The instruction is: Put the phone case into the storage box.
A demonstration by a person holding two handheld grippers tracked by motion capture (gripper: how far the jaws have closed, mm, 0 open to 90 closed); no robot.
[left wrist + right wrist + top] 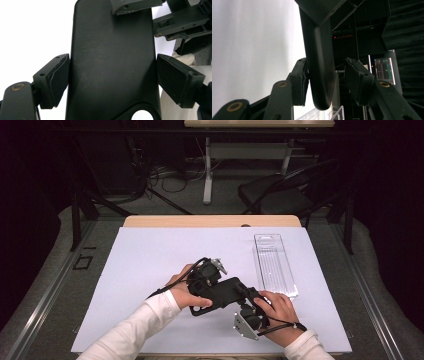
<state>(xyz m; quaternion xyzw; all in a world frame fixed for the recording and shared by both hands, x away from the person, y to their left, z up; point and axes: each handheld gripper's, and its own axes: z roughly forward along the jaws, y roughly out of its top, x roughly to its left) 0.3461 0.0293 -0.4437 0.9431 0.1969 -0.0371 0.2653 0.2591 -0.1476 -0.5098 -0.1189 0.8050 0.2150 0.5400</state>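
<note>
While the plate [227, 292] hangs clear of the desk [150, 270] between my two hands, what matters is how its long axis lies against the tray [275, 265]. From the high view the plate runs roughly across the desk, from my left gripper [215, 287] over to my right gripper [247, 296]. The clear tray sits just beyond and to the right of it, with its length running away from me. So the two axes stand nearly crosswise, and I judge the plate must swing round before it can go down into the tray.

Seen along my left gripper [112, 80], the jaws pinch the plate [112, 62] across its width, near the end with the round hole. One pad lies flush on its edge and the other sits at the opposite edge. I take this as the hold that carries it.

Seen along my right gripper [325, 80], the plate [320, 62] shows edge-on, upright between the jaws. These jaws are spread: one pad touches a face, the other stands off with a gap. A corner of the tray [337, 112] shows below.

My right hand is the nearer one to the tray, so I would have it close on the far end first and lead the turn
</note>
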